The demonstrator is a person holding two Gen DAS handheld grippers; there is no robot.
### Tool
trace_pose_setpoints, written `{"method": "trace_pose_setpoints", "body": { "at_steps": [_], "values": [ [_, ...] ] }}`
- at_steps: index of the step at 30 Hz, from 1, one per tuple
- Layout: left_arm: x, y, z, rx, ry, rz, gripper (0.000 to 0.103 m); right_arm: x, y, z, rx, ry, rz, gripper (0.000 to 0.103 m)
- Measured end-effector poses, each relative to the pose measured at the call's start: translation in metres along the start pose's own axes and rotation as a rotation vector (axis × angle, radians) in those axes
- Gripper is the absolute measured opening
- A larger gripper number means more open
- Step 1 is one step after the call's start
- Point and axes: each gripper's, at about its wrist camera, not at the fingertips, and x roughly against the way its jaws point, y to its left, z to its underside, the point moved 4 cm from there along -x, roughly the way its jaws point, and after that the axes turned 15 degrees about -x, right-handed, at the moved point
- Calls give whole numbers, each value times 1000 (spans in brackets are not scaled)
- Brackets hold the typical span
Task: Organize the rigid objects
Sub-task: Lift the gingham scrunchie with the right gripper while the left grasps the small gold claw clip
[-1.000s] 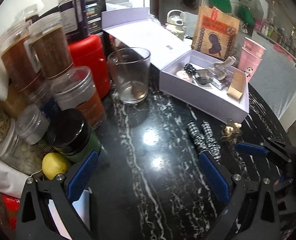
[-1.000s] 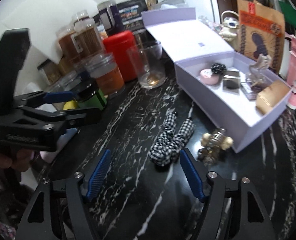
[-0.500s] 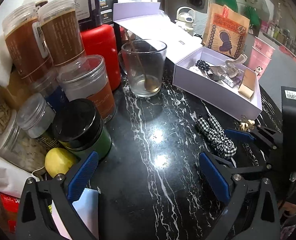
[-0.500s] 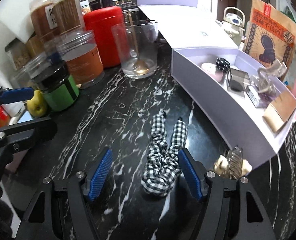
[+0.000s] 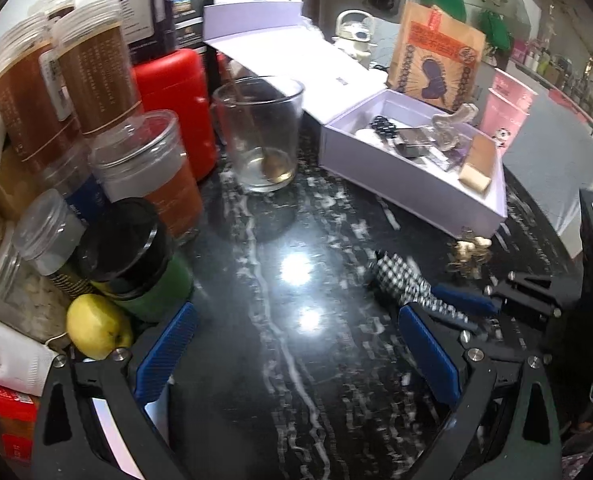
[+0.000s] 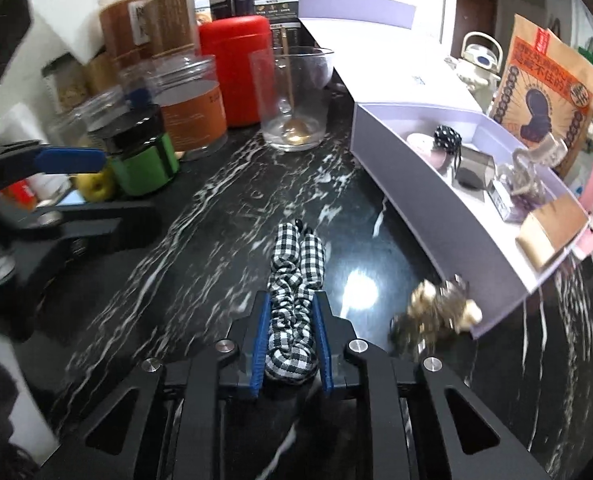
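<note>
Closing its fingers just then, the right gripper [image 6: 292, 332] clamped a black-and-white checked fabric scrunchie [image 6: 294, 280] on the black marble worktop [image 6: 216, 216]. The left gripper [image 5: 296, 356] hovered wide open, holding nothing.

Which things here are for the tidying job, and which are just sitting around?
For the job: checkered scrunchie clamped in the right gripper, gold hair clip, lilac box.

Just sitting around: glass mug, red canister, green jar, lemon.

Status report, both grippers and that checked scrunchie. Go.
Right gripper just closed on checked scrunchie, on the tabletop. Left gripper open, empty. Gold hair clip lies before the lavender box.
</note>
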Motion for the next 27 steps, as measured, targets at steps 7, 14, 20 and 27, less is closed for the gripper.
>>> {"method": "trace_pose_setpoints", "body": {
  "at_steps": [7,14,20,27],
  "values": [
    [-1,-29,-14,-36,-27,76,103,33,-15,18,-56,-3,-22,21],
    [-22,-75,-25,-108,-5,147,103,57,-49,45,-131,14,33,21],
    [-43,-104,-31,-123,9,252,100,71,-84,56,-204,5,101,21],
    [-68,-130,-40,-146,44,299,78,80,-120,64,-289,-6,148,21]
  ]
}}
